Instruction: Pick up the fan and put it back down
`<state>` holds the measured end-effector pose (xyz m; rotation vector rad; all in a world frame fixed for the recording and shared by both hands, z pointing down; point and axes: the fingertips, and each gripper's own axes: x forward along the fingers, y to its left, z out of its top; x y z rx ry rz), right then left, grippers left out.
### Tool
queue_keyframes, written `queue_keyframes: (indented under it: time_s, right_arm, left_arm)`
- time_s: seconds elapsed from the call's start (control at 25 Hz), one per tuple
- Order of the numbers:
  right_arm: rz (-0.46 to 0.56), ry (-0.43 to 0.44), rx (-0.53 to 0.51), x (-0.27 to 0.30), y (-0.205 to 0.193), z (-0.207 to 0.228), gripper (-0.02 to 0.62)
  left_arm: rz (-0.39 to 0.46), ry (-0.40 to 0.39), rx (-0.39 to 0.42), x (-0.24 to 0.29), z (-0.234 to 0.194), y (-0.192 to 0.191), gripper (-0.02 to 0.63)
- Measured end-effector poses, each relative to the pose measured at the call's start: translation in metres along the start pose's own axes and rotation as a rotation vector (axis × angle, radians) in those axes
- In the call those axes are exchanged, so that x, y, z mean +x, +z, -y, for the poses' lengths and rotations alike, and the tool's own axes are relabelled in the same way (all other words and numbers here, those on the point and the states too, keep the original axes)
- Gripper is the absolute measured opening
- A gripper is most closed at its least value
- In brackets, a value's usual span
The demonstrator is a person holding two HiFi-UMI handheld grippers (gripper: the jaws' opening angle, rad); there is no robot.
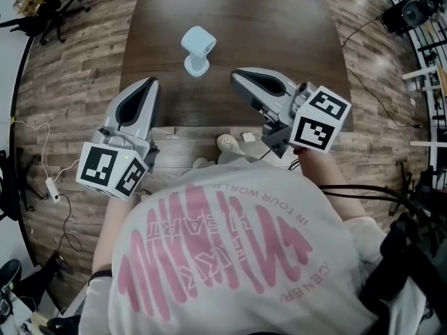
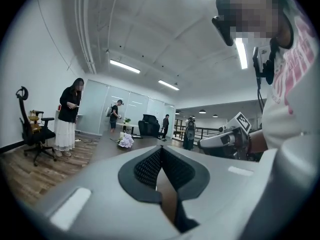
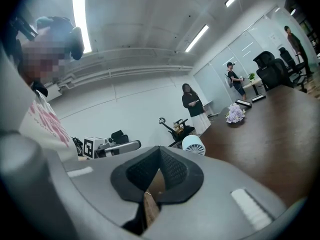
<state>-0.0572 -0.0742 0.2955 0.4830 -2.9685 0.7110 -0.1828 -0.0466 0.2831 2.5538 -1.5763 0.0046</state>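
One small white fan (image 1: 198, 49) stands on the brown table (image 1: 279, 33), and nothing touches it. The left gripper (image 1: 145, 84) is over the table's near left corner, its jaws shut tight with nothing in them. The right gripper (image 1: 237, 75) is over the near edge too, closed and holding nothing. The fan sits out past both tips, between them.
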Motion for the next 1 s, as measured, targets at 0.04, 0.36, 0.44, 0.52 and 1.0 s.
queue_keyframes:
  time_s: [0.04, 0.36, 0.44, 0.52, 1.0]
  right_arm:
    - [-0.005, 0.000, 0.000, 0.000, -0.001, 0.000, 0.005]
    - [-0.031, 0.021, -0.010, 0.012, -0.015, -0.015, 0.005]
    - [-0.034, 0.026, -0.008, 0.011, -0.012, -0.012, 0.005]
    - [-0.038, 0.033, -0.003, 0.009, -0.006, -0.006, 0.005]
    - [-0.045, 0.045, -0.011, 0.010, -0.011, -0.009, 0.005]
  left_arm:
    - [0.000, 0.002, -0.002, -0.002, 0.000, 0.000, 0.015]
    - [0.017, 0.021, -0.009, -0.021, -0.005, -0.003, 0.015]
    - [0.013, 0.025, -0.010, -0.017, -0.004, -0.001, 0.015]
    - [0.008, 0.030, -0.010, -0.009, -0.002, 0.002, 0.015]
    - [0.014, 0.038, -0.019, -0.013, -0.003, 0.000, 0.014]
